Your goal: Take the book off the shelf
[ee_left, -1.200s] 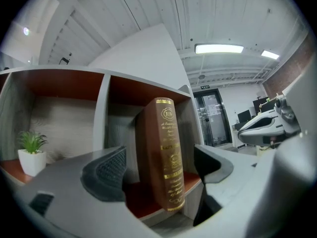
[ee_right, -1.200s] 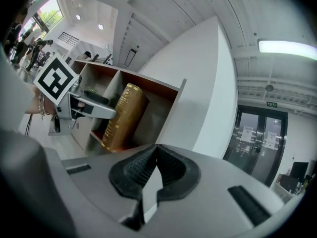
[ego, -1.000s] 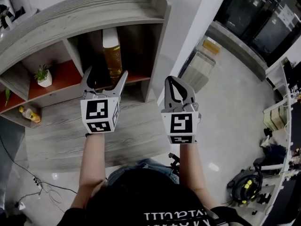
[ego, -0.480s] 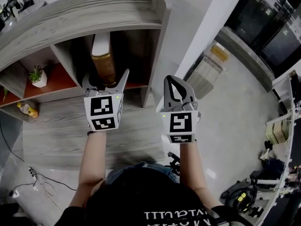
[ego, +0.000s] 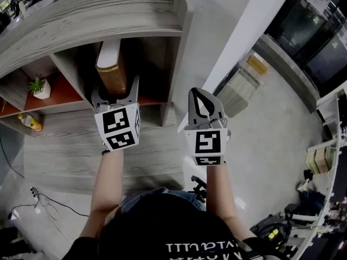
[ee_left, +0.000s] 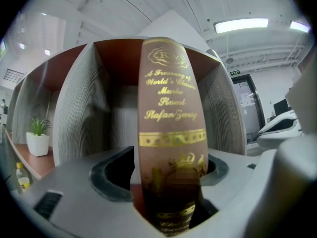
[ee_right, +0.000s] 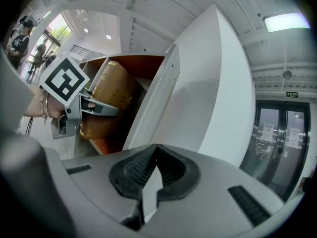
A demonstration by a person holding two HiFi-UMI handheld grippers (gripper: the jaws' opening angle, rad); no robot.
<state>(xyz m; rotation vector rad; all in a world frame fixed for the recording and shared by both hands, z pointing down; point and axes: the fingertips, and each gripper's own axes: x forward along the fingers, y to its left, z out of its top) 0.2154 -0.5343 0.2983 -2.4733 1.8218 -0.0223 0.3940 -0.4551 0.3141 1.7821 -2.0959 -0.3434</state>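
A brown book [ego: 110, 69] with gold lettering stands upright in the right bay of the grey wooden shelf [ego: 108, 10]. My left gripper [ego: 115, 89] reaches into that bay and straddles the lower spine. In the left gripper view the book [ee_left: 168, 108] fills the gap between the jaws of the left gripper [ee_left: 171, 175]. These jaws are closing, and I see no firm pinch. The right gripper [ego: 198, 93] hovers right of the shelf, shut and empty. From the right gripper view [ee_right: 156, 152] the book [ee_right: 111, 90] and the left gripper [ee_right: 94, 103] show at the left.
A small potted plant [ego: 38, 85] and a yellow bottle [ego: 31, 124] sit in the shelf bays to the left. A white wall [ego: 227, 37] rises just right of the shelf. The shelf's side panels [ee_left: 81, 108] flank the book closely.
The left gripper has pushed forward so its jaws now flank the book's spine, and they have narrowed. The right gripper has stayed put, shut.
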